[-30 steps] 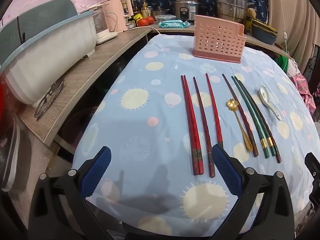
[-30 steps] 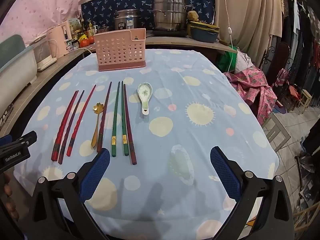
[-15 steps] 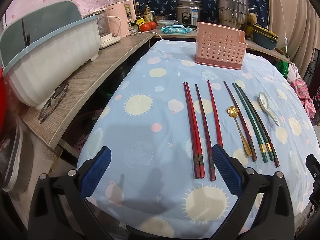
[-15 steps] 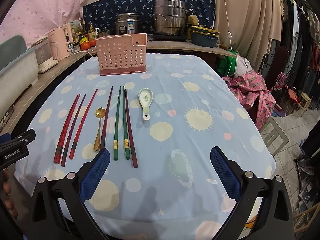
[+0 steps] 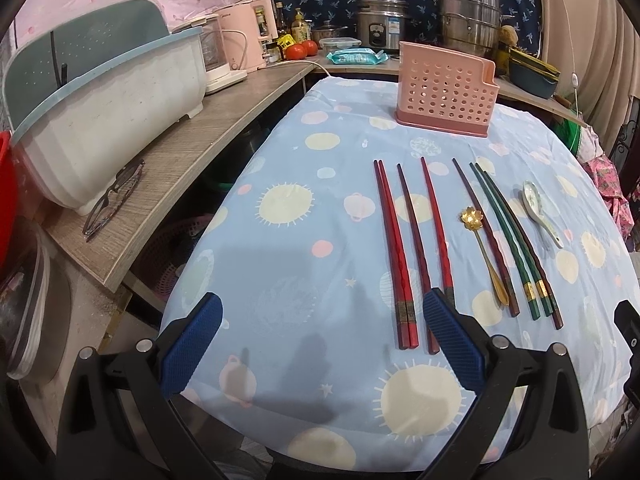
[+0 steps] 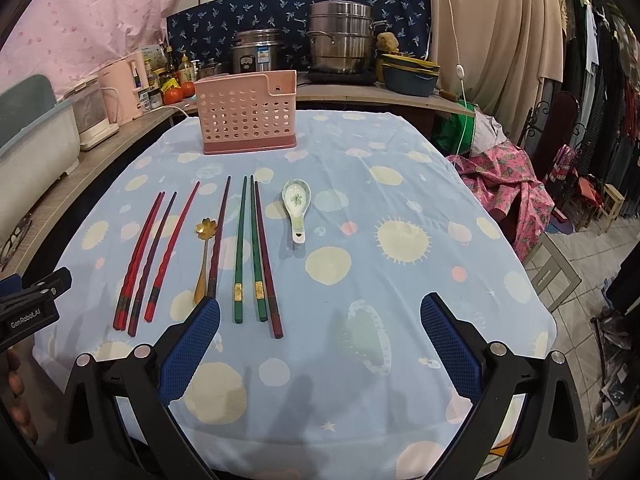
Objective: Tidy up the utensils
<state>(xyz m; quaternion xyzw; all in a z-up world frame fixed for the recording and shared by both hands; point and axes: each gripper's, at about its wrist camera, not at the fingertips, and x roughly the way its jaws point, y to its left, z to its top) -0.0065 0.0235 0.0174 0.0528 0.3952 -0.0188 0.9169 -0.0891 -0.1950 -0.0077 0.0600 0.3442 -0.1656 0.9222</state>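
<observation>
Several chopsticks lie side by side on the blue tablecloth [image 5: 304,264]: red and dark ones [image 5: 394,248] [image 6: 158,248], then green ones [image 5: 506,236] [image 6: 248,248]. A gold flower spoon [image 5: 482,248] [image 6: 204,252] lies among them, and a white ceramic spoon [image 5: 538,210] [image 6: 297,206] rests to their right. A pink perforated utensil holder [image 5: 446,88] [image 6: 246,114] stands upright at the far side. My left gripper [image 5: 320,340] hovers open near the table's front, left of the red chopsticks' ends. My right gripper [image 6: 320,340] is open too, with nothing between its fingers.
A wooden counter [image 5: 192,160] runs along the left with a white dish tub [image 5: 104,108], glasses [image 5: 116,196] and a pink appliance [image 5: 244,40]. Pots [image 6: 340,40] and a rice cooker [image 6: 256,54] stand behind. Clothes and a chair [image 6: 560,152] are at the right.
Both grippers have drawn back and risen slightly, so the utensils sit a little farther away in both views. Nothing on the table has moved.
</observation>
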